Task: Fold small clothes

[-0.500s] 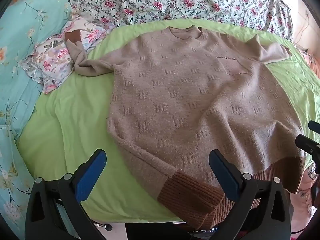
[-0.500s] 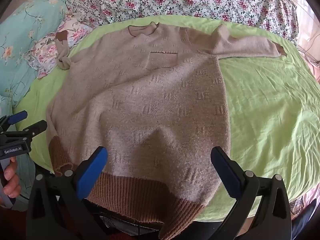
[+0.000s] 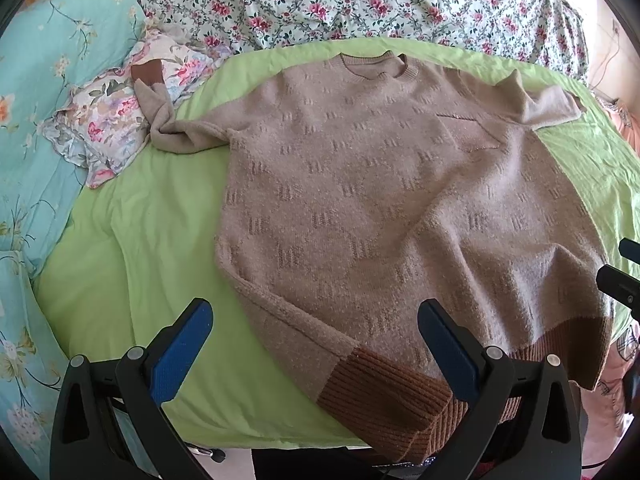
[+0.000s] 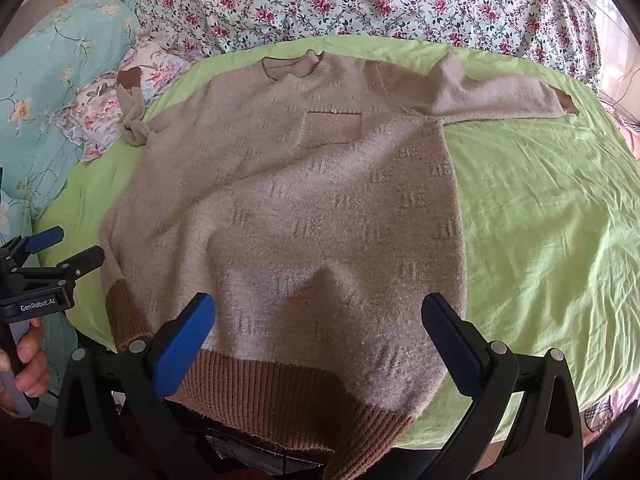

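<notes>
Though both spread — left tool [image 3: 314, 346] & right tool [image 4: 318, 342] over fuzzy tan sweater [image 4: 304, 208], ribbed hem.

Text on left gripper [image 4: 60, 252]: "GenRobot.AI", small white letters on the black body, seen from the right wrist view, above the hand [image 4: 24, 360] that holds the handle.
Sweater [image 4: 304, 216]: repeated knitted bar motifs only; no readable letters.
Bedding: floral prints, no writing.
Other readable text: none in either view.
</notes>
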